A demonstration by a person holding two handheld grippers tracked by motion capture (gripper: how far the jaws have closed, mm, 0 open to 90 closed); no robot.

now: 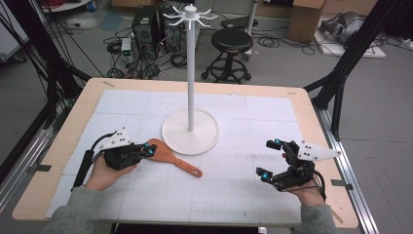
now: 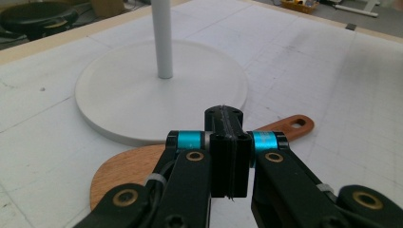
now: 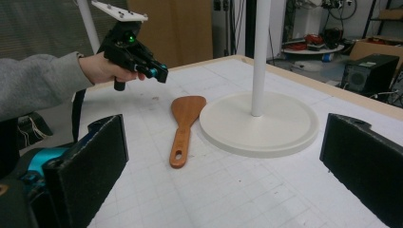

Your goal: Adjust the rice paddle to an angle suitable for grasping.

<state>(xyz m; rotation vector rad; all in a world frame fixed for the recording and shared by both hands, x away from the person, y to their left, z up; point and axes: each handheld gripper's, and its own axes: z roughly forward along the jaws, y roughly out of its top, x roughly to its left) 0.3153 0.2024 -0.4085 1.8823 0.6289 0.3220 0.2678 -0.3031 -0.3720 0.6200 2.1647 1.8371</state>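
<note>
2 grippers are up, but only your left gripper [image 1: 149,150] is near the work: its jaws are pressed together with nothing between them, hovering above the blade end of the wooden spatula [image 1: 171,158]. The spatula lies flat on the white mat [image 1: 243,195], at 7 o'clock from the hanger stand's base [image 1: 190,131], blade just beside the rim, handle hole toward 4 o'clock. Part the jaws first, then come down on the narrow handle, not the broad blade. Your right gripper [image 1: 271,158] waits spread wide at 4 o'clock; keep it clear.
</note>
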